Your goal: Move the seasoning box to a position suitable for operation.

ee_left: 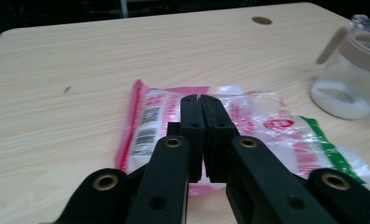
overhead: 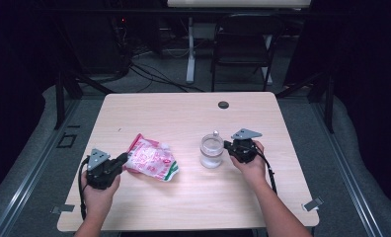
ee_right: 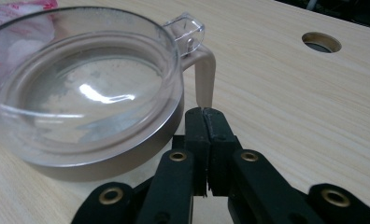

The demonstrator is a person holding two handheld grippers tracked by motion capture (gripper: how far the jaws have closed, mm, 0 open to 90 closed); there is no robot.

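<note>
A pink, white and green plastic bag (overhead: pixel 151 158) lies flat on the wooden table (overhead: pixel 183 113), left of centre. My left gripper (overhead: pixel 123 159) is at the bag's left edge. In the left gripper view its jaws (ee_left: pixel 200 99) are pressed together over the bag (ee_left: pixel 267 121), with nothing seen between them. A clear glass jar (overhead: pixel 212 150) with white powder at the bottom stands right of centre. My right gripper (overhead: pixel 227 144) is just to the jar's right. In the right gripper view its jaws (ee_right: pixel 205 112) are shut, right beside the jar's clear lid (ee_right: pixel 80 84) and beige strap (ee_right: pixel 204 74).
A round cable hole (overhead: pixel 223 104) sits near the table's far edge. A dark folding chair (overhead: pixel 243 44) and floor cables lie beyond the table. Bare wood stretches between the bag and the far edge, and along the near edge between the person's forearms.
</note>
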